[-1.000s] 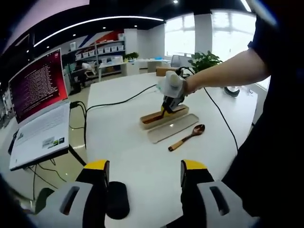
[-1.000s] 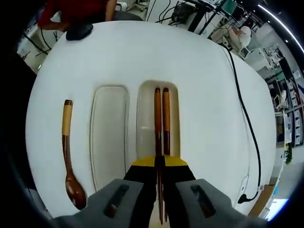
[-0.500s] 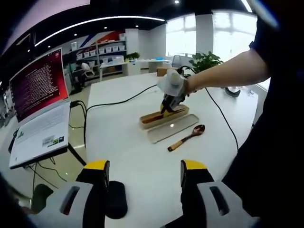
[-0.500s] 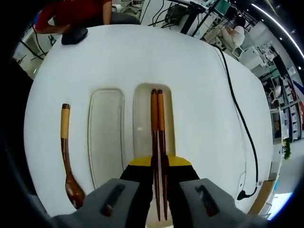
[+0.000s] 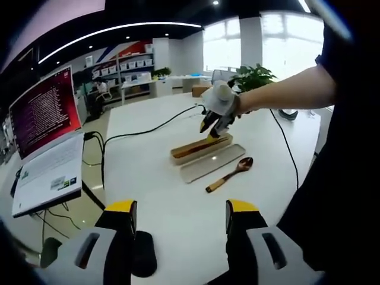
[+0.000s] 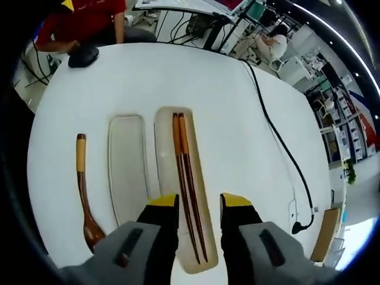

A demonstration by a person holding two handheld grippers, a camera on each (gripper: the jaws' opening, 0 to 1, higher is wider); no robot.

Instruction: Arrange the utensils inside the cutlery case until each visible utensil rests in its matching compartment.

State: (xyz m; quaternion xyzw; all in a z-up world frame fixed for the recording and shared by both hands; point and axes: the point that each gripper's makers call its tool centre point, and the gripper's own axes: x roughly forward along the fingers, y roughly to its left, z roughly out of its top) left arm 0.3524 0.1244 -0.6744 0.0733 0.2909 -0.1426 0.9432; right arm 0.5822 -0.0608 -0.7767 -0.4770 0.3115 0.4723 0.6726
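Two chopsticks [image 6: 186,184] lie side by side in the case [image 6: 196,237], lid [image 6: 126,166] just left of it, spoon [image 6: 85,196] further left on the white table [image 6: 196,77]. Right gripper [image 6: 199,205] hangs above the case, jaws apart, grasping nothing; left gripper [image 5: 180,215] also spread, near edge

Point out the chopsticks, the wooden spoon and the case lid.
chopsticks [image 6: 187,187]: right gripper view, mid-shafts.
wooden spoon [image 6: 83,187]: right gripper view, handle.
case lid [image 6: 127,160]: right gripper view, flat centre.

Bright office light, window glare, fisheye edge warp.
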